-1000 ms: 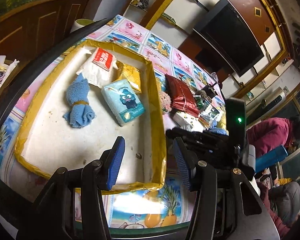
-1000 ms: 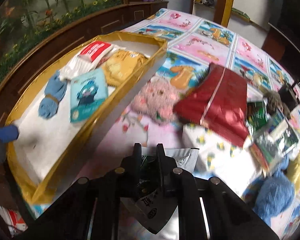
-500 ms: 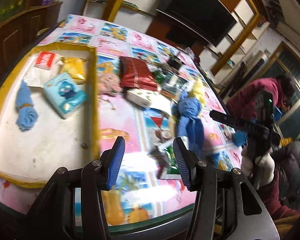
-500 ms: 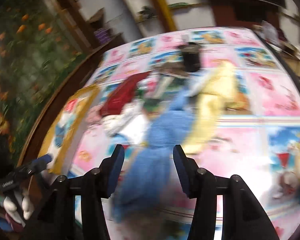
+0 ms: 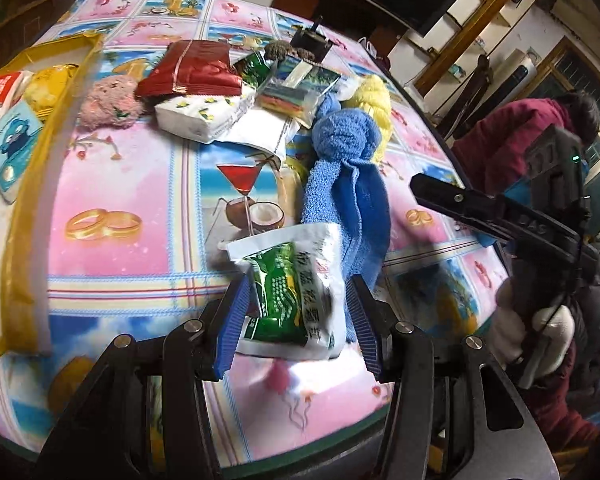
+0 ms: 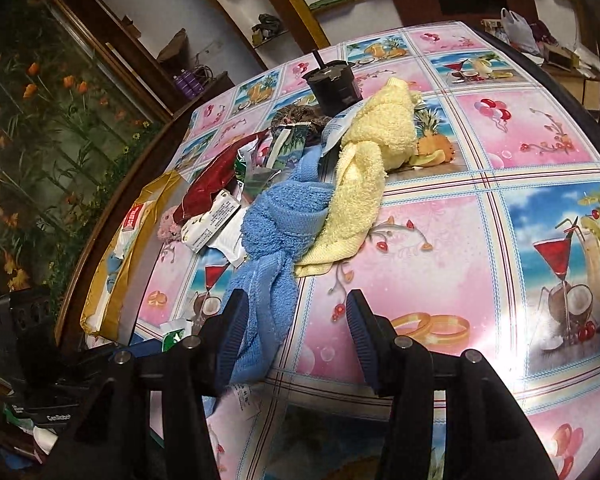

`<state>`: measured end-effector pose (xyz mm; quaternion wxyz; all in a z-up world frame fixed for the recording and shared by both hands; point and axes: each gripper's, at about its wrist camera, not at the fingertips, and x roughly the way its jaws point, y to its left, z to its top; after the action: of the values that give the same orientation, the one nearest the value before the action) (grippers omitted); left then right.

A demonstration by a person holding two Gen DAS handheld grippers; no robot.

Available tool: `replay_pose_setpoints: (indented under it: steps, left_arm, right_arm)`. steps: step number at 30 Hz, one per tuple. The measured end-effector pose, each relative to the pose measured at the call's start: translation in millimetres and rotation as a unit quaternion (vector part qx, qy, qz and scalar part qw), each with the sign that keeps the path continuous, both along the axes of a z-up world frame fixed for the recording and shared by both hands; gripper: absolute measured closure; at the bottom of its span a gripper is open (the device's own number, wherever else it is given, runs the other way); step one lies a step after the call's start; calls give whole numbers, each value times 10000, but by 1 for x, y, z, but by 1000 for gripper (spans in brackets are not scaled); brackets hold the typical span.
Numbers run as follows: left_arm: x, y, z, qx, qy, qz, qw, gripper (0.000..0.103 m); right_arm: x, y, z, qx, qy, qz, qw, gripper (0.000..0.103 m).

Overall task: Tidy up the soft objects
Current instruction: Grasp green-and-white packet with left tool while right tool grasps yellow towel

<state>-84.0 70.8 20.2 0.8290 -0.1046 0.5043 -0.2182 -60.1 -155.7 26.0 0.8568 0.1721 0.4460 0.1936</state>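
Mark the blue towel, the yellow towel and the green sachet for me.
blue towel point(image 6: 284, 220): right wrist view, on its bunched knot.
yellow towel point(image 6: 384, 128): right wrist view, on its upper bulk.
green sachet point(image 5: 284, 288): left wrist view, on its green print.

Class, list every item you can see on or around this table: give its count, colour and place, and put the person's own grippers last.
green-and-white sachet: 1, between the left gripper's pads
blue towel: 1, knotted, table centre
yellow towel: 1, beside the blue towel
red foil bag: 1, on the pile
white tissue pack: 1, lemon print, under the red bag
pink fluffy item: 1, beside the tray
yellow-edged tray: 1, table's left
black cup: 1, far side
left gripper: blue pads, open
right gripper: blue pads, open
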Motion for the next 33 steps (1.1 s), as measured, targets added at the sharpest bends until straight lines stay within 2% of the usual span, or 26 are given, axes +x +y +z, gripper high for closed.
replay_pose_setpoints:
  steps: [2, 6, 7, 9, 17, 21, 26, 27, 29, 30, 31, 32, 33]
  left_arm:
    - [7, -8, -6, 160, 4, -30, 9999, 53]
    - [13, -19, -6, 491, -313, 0, 9983, 53]
    - [12, -19, -7, 516, -335, -50, 9981, 59]
    - [10, -20, -8, 729, -401, -137, 9964, 81]
    - [0, 11, 4, 384, -557, -61, 9977, 87]
    - [-7, 25, 18, 98, -745, 34, 9972, 88]
    - [-6, 36, 22, -193, -701, 104, 9973, 88]
    - [-6, 36, 20, -208, -614, 94, 9979, 88]
    - [-6, 35, 17, -212, -498, 106, 9985, 88]
    - [-8, 34, 15, -189, -458, 98, 9987, 88]
    - [-9, 33, 14, -161, -411, 80, 9990, 87]
    - [-10, 32, 13, -137, -389, 73, 9991, 85]
    - [-11, 32, 12, -97, -388, 78, 9992, 77]
  right_arm:
    - [0, -3, -1, 25, 5, -77, 10000, 52]
    - [6, -13, 2, 6, -34, -355, 9994, 52]
    - [9, -16, 4, -33, -48, -460, 9989, 52]
    - [16, -21, 8, -112, -62, -624, 9980, 52]
    - [47, -26, 7, -343, -85, -894, 9954, 52]
    - [70, -39, 9, -376, -103, -1301, 9907, 52]
    - [106, -48, 4, -342, 91, -1534, 9875, 52]
    - [113, -45, 1, -369, 164, -1483, 9881, 50]
    - [123, -39, -5, -353, 205, -1426, 9889, 37]
    - [127, -36, -7, -315, 226, -1330, 9904, 37]
    - [131, -33, -10, -251, 277, -1140, 9928, 38]
    - [133, -30, -12, -179, 325, -964, 9946, 53]
    - [131, -29, -13, -30, 306, -868, 9957, 61]
